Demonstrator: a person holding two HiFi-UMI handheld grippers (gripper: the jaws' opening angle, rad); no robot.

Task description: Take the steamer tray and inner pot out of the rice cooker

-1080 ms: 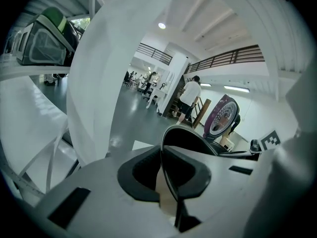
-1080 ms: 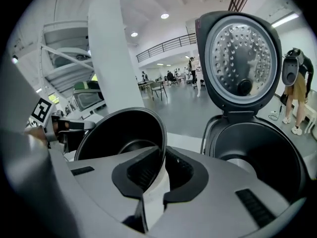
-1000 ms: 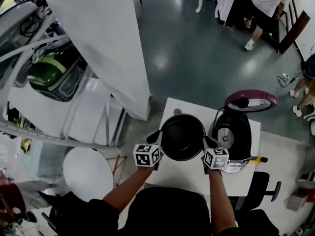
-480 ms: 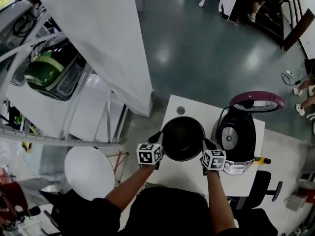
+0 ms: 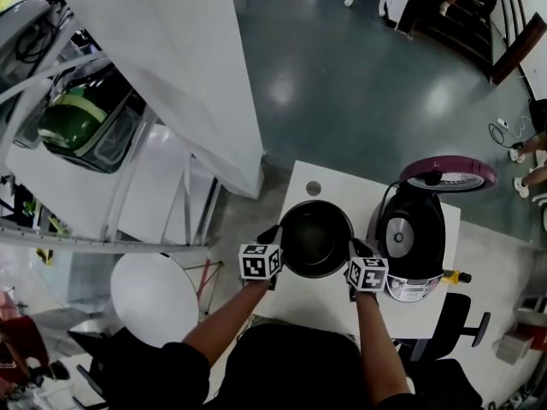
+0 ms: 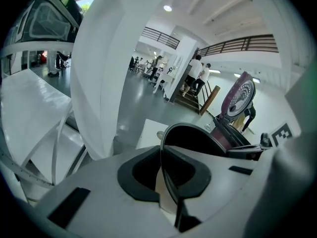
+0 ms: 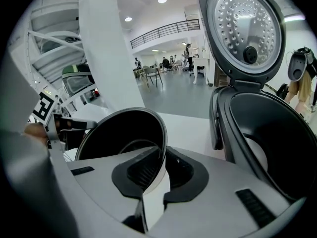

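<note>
The black inner pot (image 5: 316,237) hangs over the white table (image 5: 312,306), just left of the rice cooker (image 5: 412,239), whose purple-rimmed lid (image 5: 448,176) stands open. My left gripper (image 5: 275,239) is shut on the pot's left rim and my right gripper (image 5: 354,249) on its right rim. In the left gripper view the thin rim (image 6: 184,129) runs between the dark pads of the left gripper (image 6: 162,166). The right gripper view shows the pot (image 7: 124,133) pinched by the right gripper (image 7: 162,168), with the empty cooker body (image 7: 270,133) and lid (image 7: 242,26) beside it. Whether the pot touches the table I cannot tell.
A tall white panel (image 5: 184,67) stands left of the table. A round white stool (image 5: 154,299) sits at the lower left and a black chair (image 5: 453,323) at the right. The table top has a small round hole (image 5: 314,189) near its far edge.
Both grippers and the pot between them have sunk toward the table top. The grip on the rim is the same, and the cooker has not moved.
</note>
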